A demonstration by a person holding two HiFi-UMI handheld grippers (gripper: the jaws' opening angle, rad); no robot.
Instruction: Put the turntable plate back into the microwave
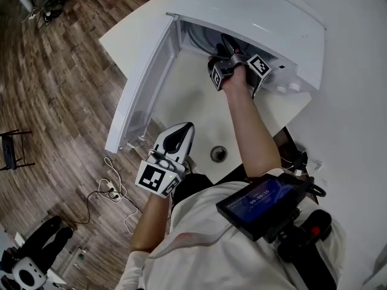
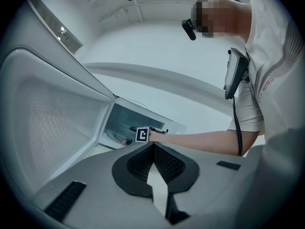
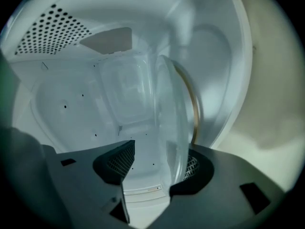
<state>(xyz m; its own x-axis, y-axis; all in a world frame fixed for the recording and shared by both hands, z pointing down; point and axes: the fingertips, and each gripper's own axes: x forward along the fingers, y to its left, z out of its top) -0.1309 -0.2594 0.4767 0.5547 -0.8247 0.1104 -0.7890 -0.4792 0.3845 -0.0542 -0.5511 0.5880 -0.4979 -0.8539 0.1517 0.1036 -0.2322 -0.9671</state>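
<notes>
The white microwave (image 1: 254,17) stands on a white table (image 1: 193,110) with its door (image 1: 145,83) swung open to the left. My right gripper (image 1: 227,44) reaches into the cavity. In the right gripper view the clear glass turntable plate (image 3: 171,113) lies between the jaws of this gripper (image 3: 159,151). Its rim rests by the right pad (image 3: 191,163), with a clear gap to the left pad, so the jaws stand open. A brownish ring (image 3: 194,109) shows just behind the plate. My left gripper (image 1: 181,128) hangs near my body in front of the door, its tips (image 2: 153,146) together and empty.
A round cable hole (image 1: 218,154) sits in the table near its front edge. Cables and a power strip (image 1: 112,192) lie on the wooden floor at the left. A screen device (image 1: 263,201) hangs on the person's chest. A white wall runs along the right.
</notes>
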